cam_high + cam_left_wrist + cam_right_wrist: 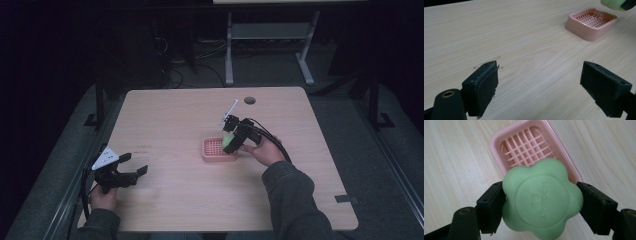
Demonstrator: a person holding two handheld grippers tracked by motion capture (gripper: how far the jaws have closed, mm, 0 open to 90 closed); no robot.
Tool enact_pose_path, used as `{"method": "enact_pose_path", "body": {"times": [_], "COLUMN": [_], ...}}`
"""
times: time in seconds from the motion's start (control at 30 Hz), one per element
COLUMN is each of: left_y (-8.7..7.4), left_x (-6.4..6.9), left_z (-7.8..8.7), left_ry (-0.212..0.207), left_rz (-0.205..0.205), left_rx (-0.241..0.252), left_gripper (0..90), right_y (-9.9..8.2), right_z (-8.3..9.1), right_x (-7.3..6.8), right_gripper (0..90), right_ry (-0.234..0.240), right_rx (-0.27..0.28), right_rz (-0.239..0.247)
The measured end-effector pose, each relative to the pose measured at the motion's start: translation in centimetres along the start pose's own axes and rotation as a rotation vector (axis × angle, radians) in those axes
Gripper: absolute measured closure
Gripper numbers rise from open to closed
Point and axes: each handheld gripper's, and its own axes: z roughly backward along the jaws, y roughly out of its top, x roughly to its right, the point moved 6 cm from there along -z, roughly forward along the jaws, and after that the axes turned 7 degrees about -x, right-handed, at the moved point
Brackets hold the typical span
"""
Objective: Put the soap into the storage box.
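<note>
The person's right forearm reaches in from the lower right of the high view, sleeve bent at the elbow, and the right hand (266,151) tips the right hand-held gripper (231,142) forward and down toward the middle of the tabletop (170,115). Its jaws are clamped on opposite sides of a green flower-shaped soap bar (541,200), which hangs just above the near edge of a pink soap dish (529,145) with a grid floor; whether soap and dish touch cannot be told. The dish sits on the light wood tabletop, a little right of centre. Raised lettering runs across the round face of the soap, but it is too soft to read with certainty. At the lower left, the left hand (103,198) holds the left hand-held gripper (134,164) low over the tabletop near the front edge, pointing right toward the dish, well apart from it. Its jaws stand wide apart with nothing between them, and bare wood shows in the gap in the left gripper view. A grey three-cornered plate (104,158) sits on top of it.
</note>
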Motion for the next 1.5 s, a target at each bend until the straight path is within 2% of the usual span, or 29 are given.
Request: {"method": "enact_pose_path", "body": {"times": [0.23,0.37,0.67,0.93,1.2,1.5], "left_y": [0.0,0.0,0.0,0.1,0.1,0.1], "left_x": [0.0,0.0,0.0,0.0,0.0,0.0], "left_z": [0.1,0.1,0.0,0.0,0.0,0.0], "left_ry": [0.004,0.004,-0.001,-0.003,-0.004,-0.005], "left_rz": [-0.004,-0.005,-0.001,-0.007,-0.004,-0.003], "left_rx": [-0.001,-0.001,0.001,0.002,0.001,0.002], "left_gripper": [14.4,14.4,14.4,14.4,14.4,14.4], "right_y": [1.6,2.0,2.5,2.6,2.8,3.0], "right_z": [-0.4,-1.0,-2.1,-3.3,-3.8,-4.2], "right_x": [-0.3,-0.2,0.1,0.3,0.2,0.1], "right_gripper": [25.7,25.7,25.7,25.7,25.7,25.6], "right_ry": [-0.004,0.011,0.022,0.018,0.024,0.008], "right_rx": [0.004,0.008,0.004,-0.035,-0.042,-0.057], "right_rz": [0.021,0.015,0.006,0.002,0.002,0.008]}}
